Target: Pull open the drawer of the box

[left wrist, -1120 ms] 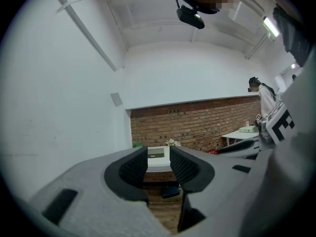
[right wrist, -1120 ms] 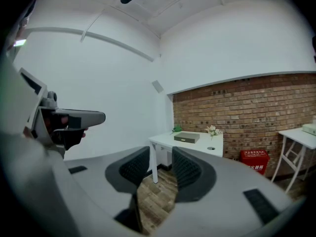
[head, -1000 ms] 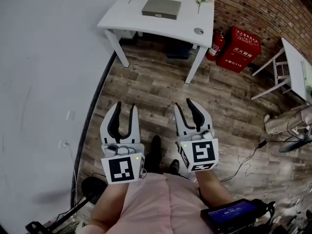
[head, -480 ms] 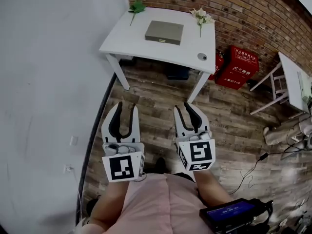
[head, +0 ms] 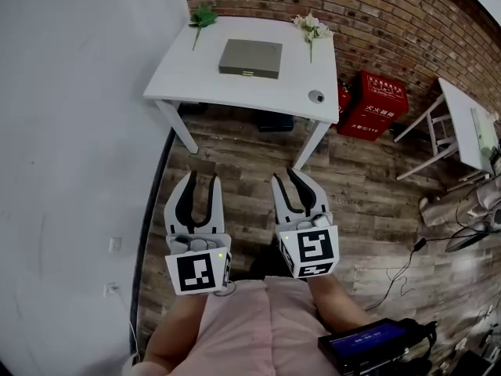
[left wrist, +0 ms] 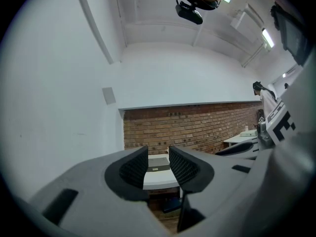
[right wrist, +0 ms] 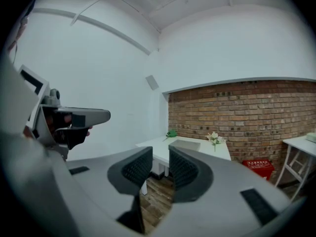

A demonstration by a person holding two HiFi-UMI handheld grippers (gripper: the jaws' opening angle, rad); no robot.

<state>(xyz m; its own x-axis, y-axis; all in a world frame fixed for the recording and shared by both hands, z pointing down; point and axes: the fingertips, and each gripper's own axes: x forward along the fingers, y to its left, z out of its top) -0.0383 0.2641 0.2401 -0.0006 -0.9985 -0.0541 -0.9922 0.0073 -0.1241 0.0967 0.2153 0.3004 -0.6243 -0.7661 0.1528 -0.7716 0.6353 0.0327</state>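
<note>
The flat grey box (head: 250, 58) lies on a white table (head: 196, 84) against the brick wall, far ahead of both grippers, with its drawer front facing me. My left gripper (head: 200, 178) and right gripper (head: 287, 178) hang side by side over the wooden floor, well short of the table. The left gripper (left wrist: 158, 156) has a narrow gap between its jaws, through which the box (left wrist: 157, 163) shows in the distance. The right gripper (right wrist: 160, 161) has its jaws closing with nothing between them. The box (right wrist: 185, 144) shows beyond them.
A green sprig (head: 202, 16) and white flowers (head: 311, 26) lie at the table's back corners, and a small round object (head: 315, 96) sits near its front right. Red fire-equipment boxes (head: 373, 104) stand to the right, with another white table (head: 466, 124) beyond. Cables cross the floor. A white wall runs along the left.
The table and box have come lower and nearer in the head view as the person walks toward them. The right gripper's jaws have narrowed.
</note>
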